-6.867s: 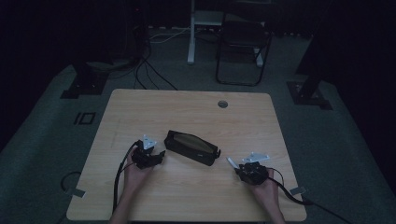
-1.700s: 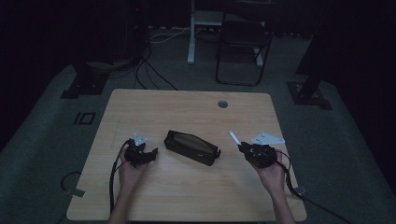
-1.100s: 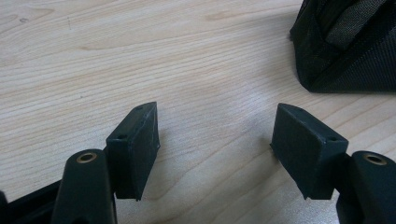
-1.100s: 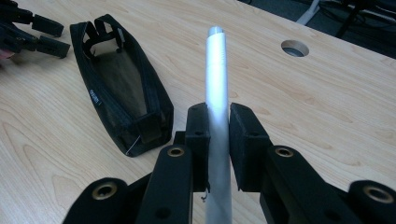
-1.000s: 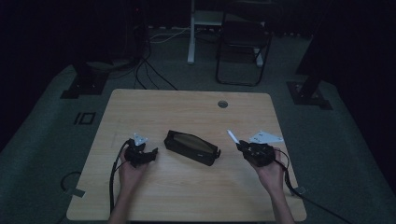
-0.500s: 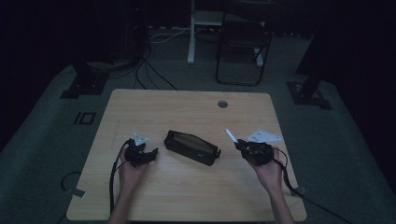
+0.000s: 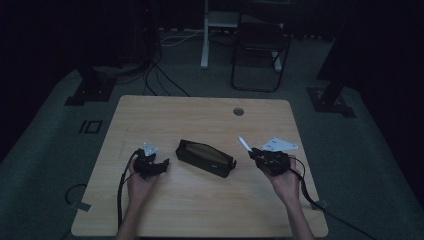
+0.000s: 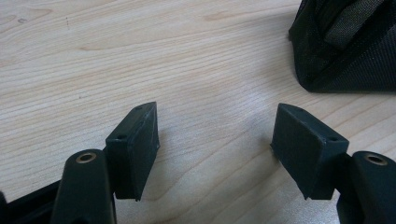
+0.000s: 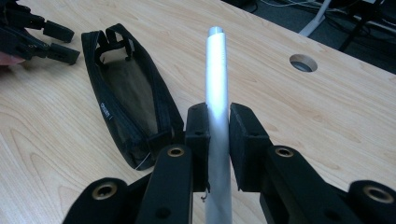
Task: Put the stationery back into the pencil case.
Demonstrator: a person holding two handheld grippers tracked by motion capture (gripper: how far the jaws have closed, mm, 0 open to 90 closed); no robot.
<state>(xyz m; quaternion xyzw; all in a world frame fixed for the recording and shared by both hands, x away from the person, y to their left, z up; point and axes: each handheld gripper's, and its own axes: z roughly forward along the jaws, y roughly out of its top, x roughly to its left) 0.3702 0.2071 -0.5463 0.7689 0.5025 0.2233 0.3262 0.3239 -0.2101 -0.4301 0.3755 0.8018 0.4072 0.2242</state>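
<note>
a pale wooden table (image 7: 200,120) stands in a very dark room, its grain running plain under the fingers of both tools, with a round cable hole (image 7: 238,111) in the far part of the top. the left gripper (image 8: 215,149) rests low over bare wood with its jaws spread wide and nothing between them; a black zip pouch (image 7: 205,158) lies just beyond its right fingertip, mouth open. the right gripper (image 9: 217,126) is clamped on a white pen-like tube (image 9: 217,98), which sticks out past the fingertips and points toward the far edge; the pouch lies just to the left of those fingers. beyond the table, grey carpet (image 7: 380,165), a dark folding chair (image 7: 260,45), a white post (image 7: 204,35), loose cables (image 7: 160,75) and black stand feet.
</note>
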